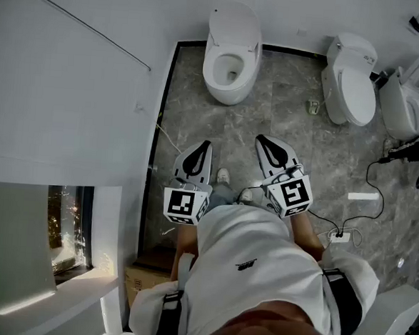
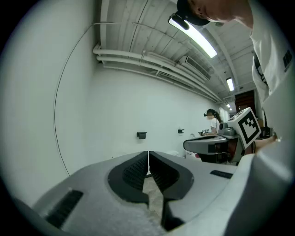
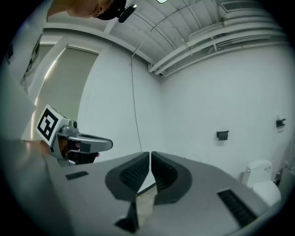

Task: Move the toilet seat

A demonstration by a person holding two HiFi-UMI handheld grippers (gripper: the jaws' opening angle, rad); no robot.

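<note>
1. Standing on a grey stone floor [image 1: 270, 124], looking steeply down past a white shirt [image 1: 252, 273] and the tips of two shoes [image 1: 224, 176].
2. Holding the left gripper [image 1: 204, 146] out in front, jaws clenched together, ridged pads meeting at the tips, nothing between them.
3. Holding the right gripper [image 1: 264, 140] just beside it, likewise clenched tight on nothing.
4. Aiming both roughly level at the white back wall [image 2: 138, 101], with a small black holder [image 2: 141, 135] fixed on it.
5. Facing a toilet [image 1: 230, 93] straight ahead against that wall, lid raised, bowl open.
6. Leaving the toilet seat [image 1: 210, 64] untouched: seemingly down around the bowl, well apart from both grippers, bare floor between.
7. Further right, a second toilet [image 1: 353, 84] with its lid shut, then a third toilet [image 1: 407, 98] near the edge, lid tilted up.
8. On the floor to the right, a white power strip [image 1: 339, 236] with a black cable [image 1: 374, 182] looping away from it.
9. At lower left, a cardboard box [image 1: 141, 280] beside a window [image 1: 66, 225] in the side wall.
10. Far off in the left gripper view, another person [image 2: 212, 120] by some equipment, too small for detail.
</note>
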